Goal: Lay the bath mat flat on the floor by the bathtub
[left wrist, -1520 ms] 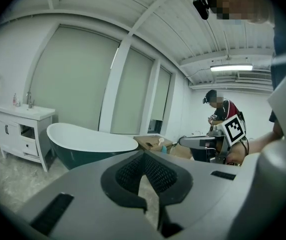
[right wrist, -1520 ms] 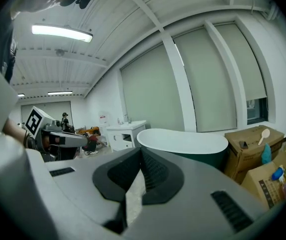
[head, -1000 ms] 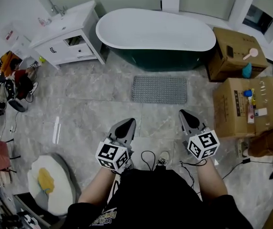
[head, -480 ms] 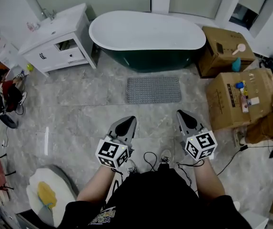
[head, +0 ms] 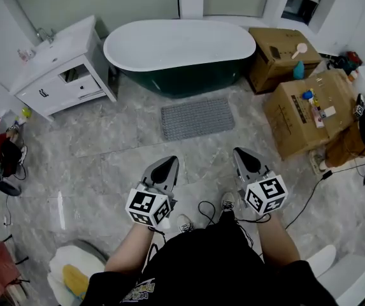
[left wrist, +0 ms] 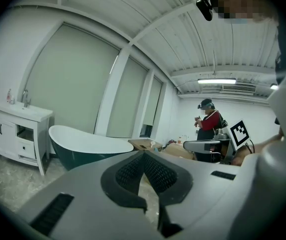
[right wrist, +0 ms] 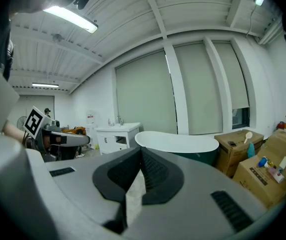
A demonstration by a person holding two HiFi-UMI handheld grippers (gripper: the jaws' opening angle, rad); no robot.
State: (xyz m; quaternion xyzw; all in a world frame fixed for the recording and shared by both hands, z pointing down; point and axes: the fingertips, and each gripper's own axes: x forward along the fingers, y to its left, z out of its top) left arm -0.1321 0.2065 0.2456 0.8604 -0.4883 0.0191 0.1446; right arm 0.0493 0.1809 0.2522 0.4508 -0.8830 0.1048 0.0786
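Only change over the last second: the view's been swung a bit rightward, with the left gripper (head: 165, 169) and right gripper (head: 244, 157) carried along, both pinched closed with nothing in them. The bath mat (head: 197, 118) has been left alone, spread flat on the floor (head: 106, 152) just beside the bathtub (head: 179, 42), so the job looks done. The tub's seen empty. Bottles and a brush are parked on top of the closed cardboard boxes (head: 290, 123).

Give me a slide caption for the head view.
Grey bath mat lies flat by the bathtub; left gripper and right gripper, both shut, point toward it.
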